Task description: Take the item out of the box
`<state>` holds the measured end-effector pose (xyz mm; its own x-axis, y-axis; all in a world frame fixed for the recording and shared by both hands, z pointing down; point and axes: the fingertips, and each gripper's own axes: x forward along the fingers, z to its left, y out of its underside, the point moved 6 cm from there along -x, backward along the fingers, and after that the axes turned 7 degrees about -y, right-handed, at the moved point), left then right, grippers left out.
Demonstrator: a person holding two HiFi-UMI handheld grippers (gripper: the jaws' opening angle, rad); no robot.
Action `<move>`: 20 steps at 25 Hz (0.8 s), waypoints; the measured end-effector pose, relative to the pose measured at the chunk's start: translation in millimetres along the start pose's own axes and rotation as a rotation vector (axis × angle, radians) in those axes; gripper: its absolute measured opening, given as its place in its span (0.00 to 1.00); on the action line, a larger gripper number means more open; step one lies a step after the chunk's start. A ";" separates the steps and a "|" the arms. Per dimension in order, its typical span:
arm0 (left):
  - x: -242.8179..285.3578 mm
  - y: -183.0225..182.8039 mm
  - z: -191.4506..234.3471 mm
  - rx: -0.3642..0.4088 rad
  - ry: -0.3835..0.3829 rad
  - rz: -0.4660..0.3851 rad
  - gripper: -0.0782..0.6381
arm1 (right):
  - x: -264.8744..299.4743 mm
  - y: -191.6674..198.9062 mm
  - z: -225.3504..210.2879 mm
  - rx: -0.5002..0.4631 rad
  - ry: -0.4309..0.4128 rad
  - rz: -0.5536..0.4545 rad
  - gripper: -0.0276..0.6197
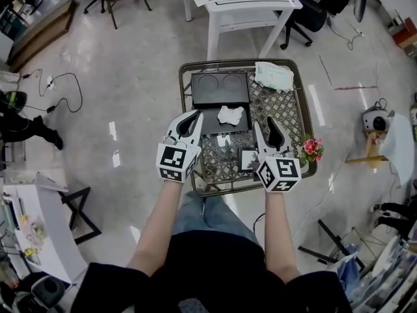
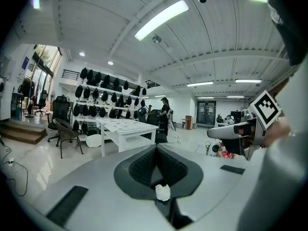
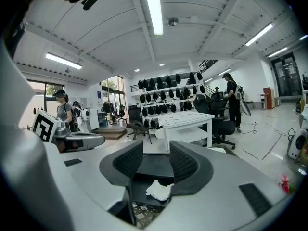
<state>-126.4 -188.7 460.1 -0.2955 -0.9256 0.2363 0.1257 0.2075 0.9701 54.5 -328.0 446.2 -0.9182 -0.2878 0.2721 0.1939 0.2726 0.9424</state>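
**Soft wad, loose box: a shallow pinch may fail**

The left gripper (image 2: 156, 150) has its fingers pressed together at the tips and holds nothing I can name; a small white bit at their root I cannot identify. The right gripper (image 3: 156, 153) has its fingers spread and empty. It hangs above the crumpled white paper-like wad (image 1: 230, 114), which lies in the front half of the open black rectangular box (image 1: 220, 87).

The wad looks light and soft, so a pinch at its edge could slip off. Jaws coming in low might catch the box and push it, since nothing braces it.

The box sits on a brown-rimmed lattice-top table (image 1: 182, 90), with a pale soft packet (image 1: 273, 75) and pink flowers (image 1: 311, 147) alongside. Around it are a glossy pale floor, a white table, chairs and loose cables.
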 end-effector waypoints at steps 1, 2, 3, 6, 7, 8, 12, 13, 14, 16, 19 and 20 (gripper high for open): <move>6.6 0.6 1.6 -0.001 -0.001 0.006 0.14 | 6.6 -0.6 -2.7 -0.012 -0.010 0.015 0.28; 13.2 1.9 2.9 -0.001 -0.001 0.013 0.14 | 13.2 -0.5 -5.5 -0.021 -0.021 0.032 0.28; 19.2 4.0 3.7 -0.003 -0.002 0.023 0.14 | 19.8 0.6 -8.1 -0.028 -0.036 0.053 0.28; 37.4 11.8 6.6 -0.014 -0.001 0.051 0.14 | 42.7 8.4 -15.5 -0.046 -0.086 0.134 0.28; 44.2 14.4 7.5 -0.018 0.001 0.059 0.14 | 51.5 11.9 -18.6 -0.058 -0.101 0.165 0.28; 50.8 17.6 8.0 -0.023 0.003 0.068 0.14 | 60.2 16.1 -21.6 -0.070 -0.115 0.198 0.28; 72.8 32.2 9.8 -0.036 0.012 0.104 0.14 | 94.1 39.4 -29.0 -0.127 -0.170 0.342 0.28; 77.7 35.4 10.1 -0.037 0.015 0.108 0.14 | 101.8 46.2 -29.3 -0.146 -0.187 0.381 0.28; 82.4 38.6 10.2 -0.038 0.019 0.112 0.14 | 108.7 53.3 -29.4 -0.164 -0.205 0.420 0.28; 90.9 45.5 9.7 -0.039 0.028 0.126 0.14 | 120.6 68.4 -30.1 -0.199 -0.235 0.496 0.28; 101.9 57.2 9.6 -0.042 0.039 0.152 0.14 | 136.2 92.5 -33.4 -0.241 -0.272 0.605 0.28; 104.4 61.0 10.0 -0.045 0.040 0.158 0.14 | 140.7 100.3 -34.6 -0.257 -0.284 0.641 0.28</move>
<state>-159.1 -269.5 544.5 -0.2305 -0.8948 0.3824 0.2102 0.3380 0.9174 -43.3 -372.9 585.8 -0.6451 0.1134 0.7556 0.7639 0.0742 0.6410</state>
